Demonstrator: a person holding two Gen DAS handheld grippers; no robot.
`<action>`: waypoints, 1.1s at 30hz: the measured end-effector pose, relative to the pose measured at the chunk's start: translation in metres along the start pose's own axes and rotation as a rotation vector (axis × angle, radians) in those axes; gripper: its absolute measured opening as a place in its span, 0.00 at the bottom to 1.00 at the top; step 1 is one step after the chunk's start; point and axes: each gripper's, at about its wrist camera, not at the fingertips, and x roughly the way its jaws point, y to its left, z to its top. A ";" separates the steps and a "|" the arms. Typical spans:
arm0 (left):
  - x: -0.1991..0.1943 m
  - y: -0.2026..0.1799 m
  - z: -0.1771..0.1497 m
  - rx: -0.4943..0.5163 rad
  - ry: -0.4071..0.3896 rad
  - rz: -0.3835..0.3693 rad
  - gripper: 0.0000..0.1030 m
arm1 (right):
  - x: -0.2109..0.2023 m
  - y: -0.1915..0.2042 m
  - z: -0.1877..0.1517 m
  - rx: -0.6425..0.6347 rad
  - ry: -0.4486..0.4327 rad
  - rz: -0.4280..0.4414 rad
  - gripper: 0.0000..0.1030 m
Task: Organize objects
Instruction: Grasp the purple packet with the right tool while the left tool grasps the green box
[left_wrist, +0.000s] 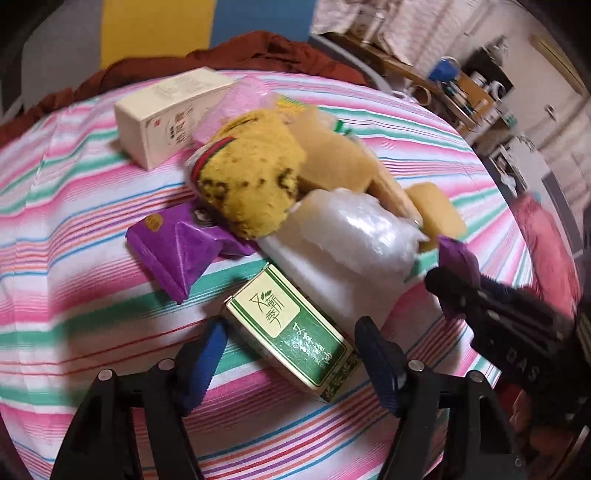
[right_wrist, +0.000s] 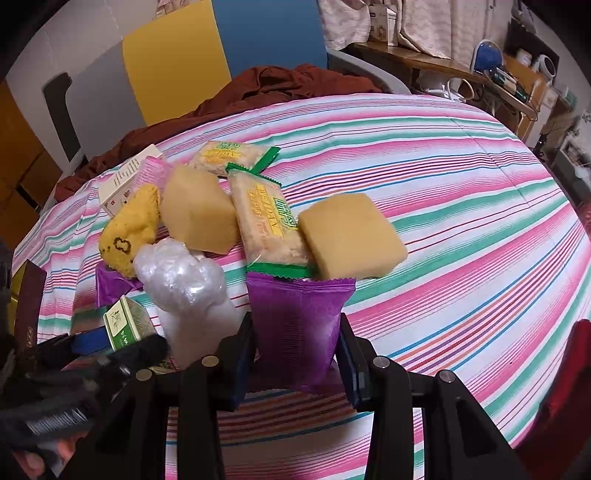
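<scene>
Striped pink, green and white cloth covers the bed (right_wrist: 461, 192), where a heap of small goods lies: a yellow sponge (left_wrist: 255, 177), tan blocks, wrapped snack bars, a bubble-wrapped bundle (left_wrist: 347, 236) and a cream box (left_wrist: 170, 114). One left hand-held gripper (left_wrist: 291, 354) stands wide, its blue fingers either side of a green box (left_wrist: 295, 332) without pressing it. Beside it, the right hand-held gripper (right_wrist: 295, 362) clamps a purple packet (right_wrist: 299, 325) just in front of the heap.
</scene>
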 end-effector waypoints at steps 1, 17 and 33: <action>-0.002 0.002 -0.002 -0.003 -0.001 -0.014 0.63 | 0.000 0.001 0.000 -0.005 0.000 0.000 0.40; -0.023 0.034 -0.023 -0.036 -0.027 -0.110 0.37 | 0.000 0.010 -0.004 -0.041 -0.008 -0.003 0.40; -0.041 0.034 -0.038 0.046 -0.141 0.017 0.31 | 0.002 0.015 -0.005 -0.069 -0.022 -0.020 0.40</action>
